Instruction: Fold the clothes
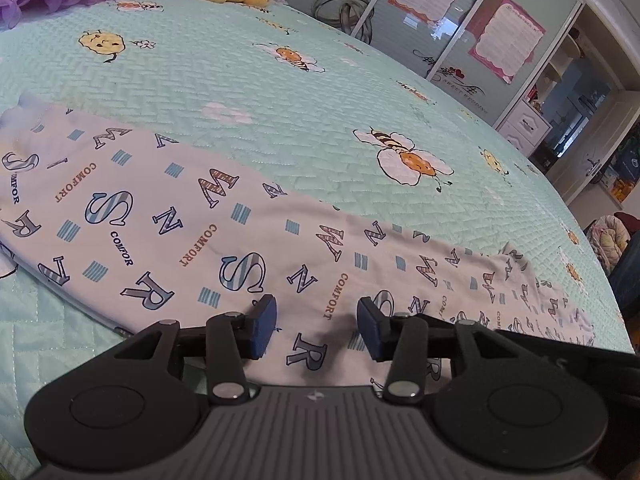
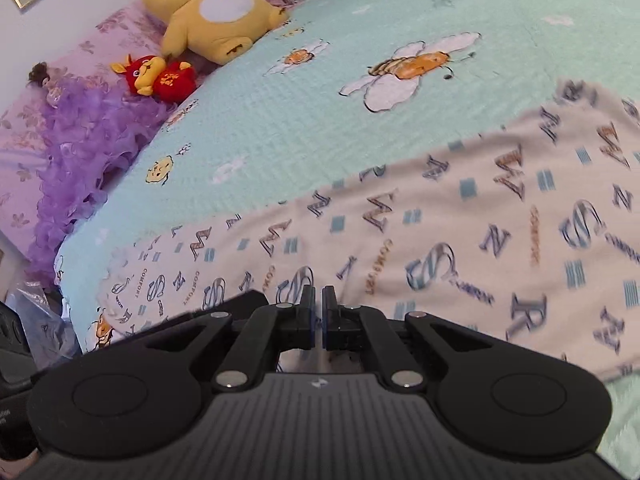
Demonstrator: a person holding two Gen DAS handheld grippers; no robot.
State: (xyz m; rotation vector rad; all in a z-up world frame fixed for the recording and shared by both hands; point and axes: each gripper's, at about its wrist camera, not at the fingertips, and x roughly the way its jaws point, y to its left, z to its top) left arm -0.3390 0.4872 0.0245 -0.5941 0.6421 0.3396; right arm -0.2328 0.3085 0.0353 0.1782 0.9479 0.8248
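A white garment [image 1: 192, 216] printed with large letters and the word COMFORT lay spread flat in a long band across the mint-green quilted bedspread [image 1: 248, 80], which carried a bee and flower pattern. The cloth ran from the left side of the left wrist view down to its lower right, where the edge looked slightly rumpled.

The left gripper [image 1: 316, 326] hovered over the near edge of the garment with its blue-padded fingers [image 1: 264, 320] spread apart; printed cloth showed between them, and neither pad pressed on it.

The right gripper [image 2: 319, 312] had its fingers pressed together over the near edge of the same garment [image 2: 460, 248]. Whether any cloth was caught between the pads could not be told; the fabric in that view was blurred.

At the head of the bed sat a yellow plush toy [image 2: 208, 8], a small red plush toy [image 2: 160, 78] just beside it, and a purple ruffled fabric [image 2: 84, 148] along the pillow edge.
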